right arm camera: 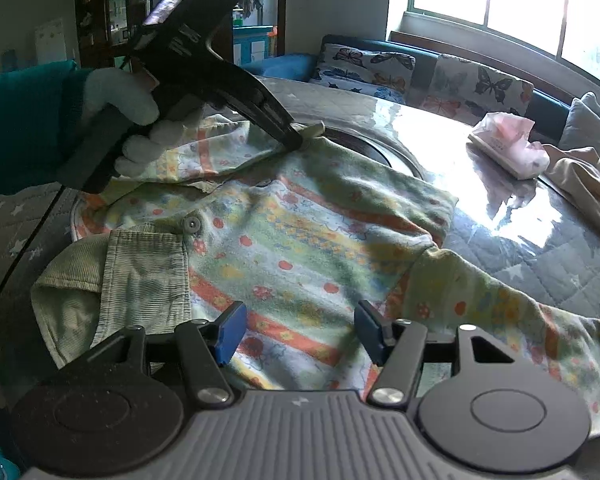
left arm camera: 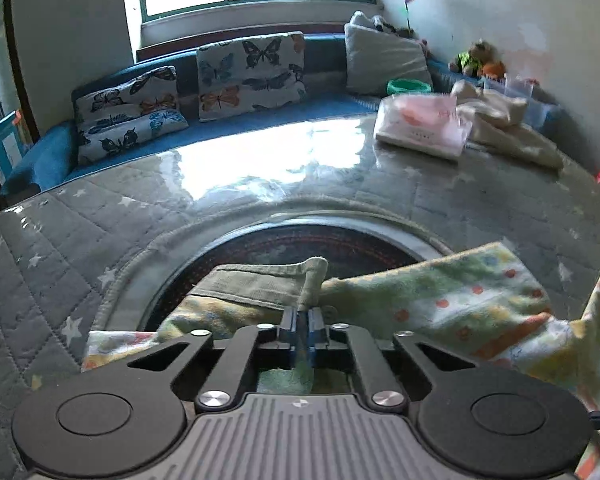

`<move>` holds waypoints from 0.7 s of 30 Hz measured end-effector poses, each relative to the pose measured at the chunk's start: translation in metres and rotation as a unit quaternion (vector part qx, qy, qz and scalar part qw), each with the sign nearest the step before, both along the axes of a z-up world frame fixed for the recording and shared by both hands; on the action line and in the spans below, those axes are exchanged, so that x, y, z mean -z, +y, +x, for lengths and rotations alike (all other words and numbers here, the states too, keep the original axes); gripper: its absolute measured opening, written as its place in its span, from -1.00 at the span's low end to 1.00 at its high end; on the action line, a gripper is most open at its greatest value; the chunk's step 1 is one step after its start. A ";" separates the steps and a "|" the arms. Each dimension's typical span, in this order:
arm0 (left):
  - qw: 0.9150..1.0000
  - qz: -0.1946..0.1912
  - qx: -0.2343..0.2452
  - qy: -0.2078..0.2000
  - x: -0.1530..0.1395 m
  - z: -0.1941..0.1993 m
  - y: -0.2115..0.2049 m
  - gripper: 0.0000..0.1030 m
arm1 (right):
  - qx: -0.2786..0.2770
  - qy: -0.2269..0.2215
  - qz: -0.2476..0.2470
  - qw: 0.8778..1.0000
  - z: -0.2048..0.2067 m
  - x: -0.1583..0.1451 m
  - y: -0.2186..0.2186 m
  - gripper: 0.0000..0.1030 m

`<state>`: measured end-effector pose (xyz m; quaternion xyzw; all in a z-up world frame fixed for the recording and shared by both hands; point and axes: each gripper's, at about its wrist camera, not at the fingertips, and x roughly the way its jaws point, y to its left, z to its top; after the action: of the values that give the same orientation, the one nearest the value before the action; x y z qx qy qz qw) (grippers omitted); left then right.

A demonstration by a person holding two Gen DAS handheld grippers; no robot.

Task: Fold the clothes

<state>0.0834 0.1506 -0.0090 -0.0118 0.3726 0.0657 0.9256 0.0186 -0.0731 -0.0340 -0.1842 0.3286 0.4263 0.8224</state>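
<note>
A small floral child's garment (right arm camera: 308, 248) with green corduroy trim lies spread on the table. My left gripper (left arm camera: 303, 322) is shut on the garment's green cuff (left arm camera: 314, 280) and holds it a little above the table. The left gripper also shows in the right wrist view (right arm camera: 296, 140), held by a gloved hand, pinching that cuff at the garment's far edge. My right gripper (right arm camera: 300, 334) is open and empty, low over the garment's near middle. A sleeve (right arm camera: 512, 312) trails off to the right.
A dark round inset (left arm camera: 300, 246) sits in the glossy table top. A pink tissue pack (left arm camera: 424, 124) and a beige cloth (left arm camera: 504, 124) lie at the far right. A blue sofa with butterfly cushions (left arm camera: 248, 72) runs behind the table.
</note>
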 end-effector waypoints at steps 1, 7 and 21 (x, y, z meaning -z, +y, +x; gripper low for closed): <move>1.000 -0.004 -0.004 -0.009 -0.005 -0.006 0.005 -0.91 | 0.000 0.000 0.000 1.000 0.000 0.000 0.000 0.18; 0.995 -0.029 -0.059 -0.070 -0.050 -0.058 0.046 -0.93 | 0.000 -0.001 -0.004 1.000 0.000 -0.001 0.002 0.19; 0.965 0.019 -0.227 -0.132 -0.104 -0.235 0.141 -0.93 | 0.007 -0.011 -0.015 1.000 0.001 -0.001 0.006 0.29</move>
<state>-0.1512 0.2918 0.0949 -0.0871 0.2334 0.2790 0.9274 0.0193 -0.0672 -0.0328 -0.1987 0.3272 0.4136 0.8261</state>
